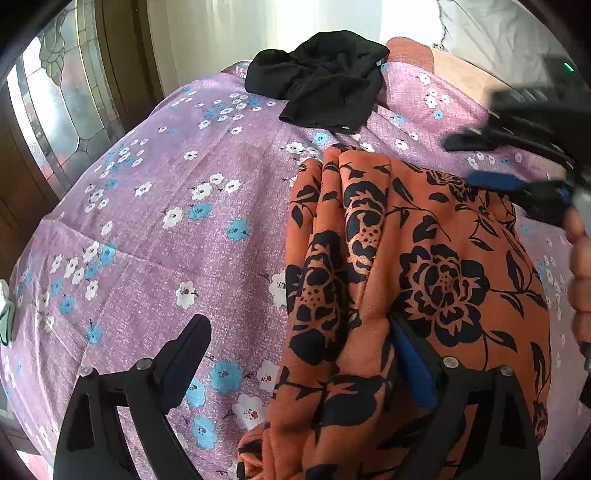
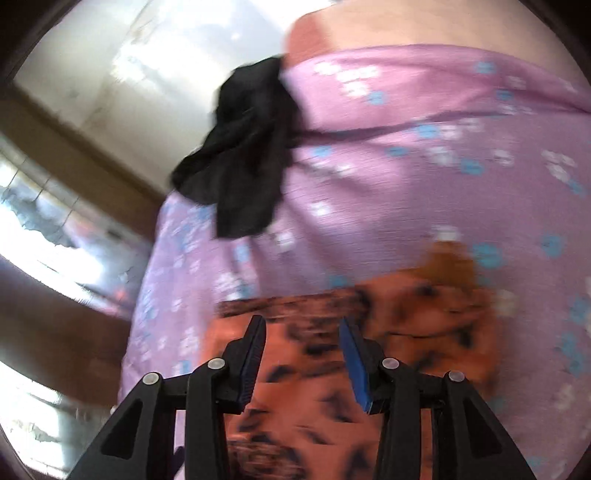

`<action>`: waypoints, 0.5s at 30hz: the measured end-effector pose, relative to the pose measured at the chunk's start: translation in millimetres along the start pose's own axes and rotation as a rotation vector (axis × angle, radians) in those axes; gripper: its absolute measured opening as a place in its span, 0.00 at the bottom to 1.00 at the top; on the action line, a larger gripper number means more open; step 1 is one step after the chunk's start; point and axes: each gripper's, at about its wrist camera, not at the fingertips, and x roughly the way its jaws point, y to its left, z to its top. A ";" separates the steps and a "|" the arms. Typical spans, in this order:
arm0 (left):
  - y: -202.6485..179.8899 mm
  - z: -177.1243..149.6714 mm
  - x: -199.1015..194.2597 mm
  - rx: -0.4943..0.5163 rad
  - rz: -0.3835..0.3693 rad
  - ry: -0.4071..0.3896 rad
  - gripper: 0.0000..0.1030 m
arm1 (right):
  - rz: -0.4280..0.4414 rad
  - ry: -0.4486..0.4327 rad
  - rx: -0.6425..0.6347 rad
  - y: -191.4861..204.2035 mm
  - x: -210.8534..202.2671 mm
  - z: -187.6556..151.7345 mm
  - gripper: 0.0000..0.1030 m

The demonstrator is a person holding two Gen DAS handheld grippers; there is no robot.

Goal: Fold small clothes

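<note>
An orange garment with a black flower print (image 1: 424,258) lies partly folded on the purple floral sheet (image 1: 166,221), with long creases down its left side. My left gripper (image 1: 299,350) stands wide open over the garment's near left edge. Its blue-padded finger rests by the cloth and the other is over the sheet, with nothing pinched. My right gripper (image 1: 476,162) hovers open at the garment's far right corner, held by a person's hand (image 1: 580,277). In the blurred right wrist view the right gripper (image 2: 304,350) is above the orange garment (image 2: 406,314), its jaws apart and nothing between them.
A crumpled black garment (image 1: 321,81) lies at the far end of the sheet, also seen in the right wrist view (image 2: 243,155). A stained-glass window (image 1: 55,110) and wooden frame stand left of the bed. Pale curtains (image 1: 221,29) hang behind. The sheet (image 2: 406,147) drops off at its left edge.
</note>
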 end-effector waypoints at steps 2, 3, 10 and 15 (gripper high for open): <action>-0.6 -0.4 -0.2 0.005 0.000 -0.004 0.91 | 0.031 0.055 -0.034 14.0 22.0 -2.9 0.44; -1.2 -0.8 -0.6 0.011 0.003 -0.008 0.91 | 0.035 0.086 -0.036 16.4 33.9 -5.2 0.44; -3.6 -2.7 -0.6 0.036 0.025 -0.022 0.95 | 0.045 0.138 -0.020 13.2 72.8 -9.6 0.43; -3.1 -3.1 -1.8 0.036 0.023 -0.022 0.95 | 0.086 0.110 0.004 3.8 39.6 -14.4 0.43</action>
